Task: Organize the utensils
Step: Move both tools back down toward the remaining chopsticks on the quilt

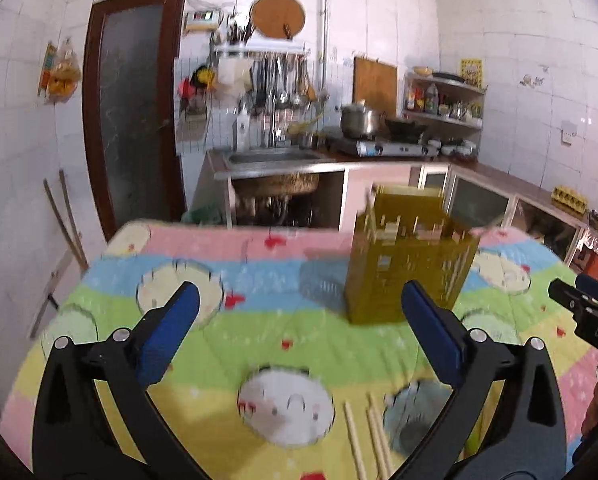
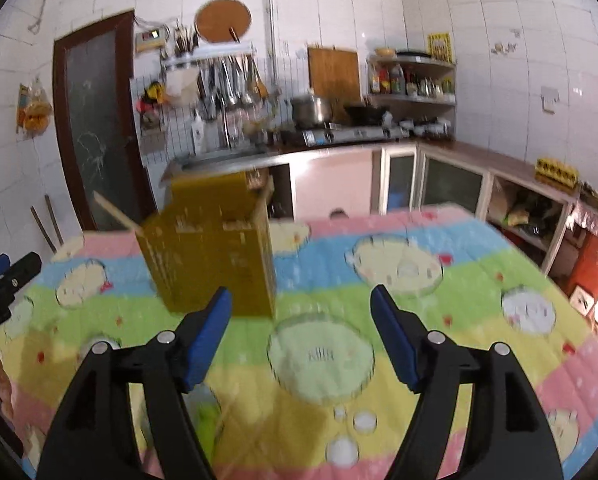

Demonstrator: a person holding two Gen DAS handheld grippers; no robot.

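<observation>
A table under a striped cartoon cloth [image 1: 259, 312] fills both views. On it stands an olive-yellow slotted utensil holder [image 1: 409, 268], upright, at about one o'clock from the left gripper [image 1: 299, 334] and eleven o'clock from the right gripper [image 2: 301, 338]. At least one stick already leans out of the holder's top corner. A few loose wooden chopsticks [image 1: 369, 436] lie flat on the cloth at about five o'clock in the left wrist view, near that gripper's right-hand finger and well apart from the holder.

Both grippers hang above the cloth with jaws spread wide and nothing between them.

The holder looks like thin perforated plastic: probably light and likely to slide or tip if knocked at the rim, so steadying it by a side wall seems wise. The chopsticks are probably light, stiff and smooth; lying flat on soft cloth, they may roll away. A pinch across the middle of the shafts looks most secure.
</observation>
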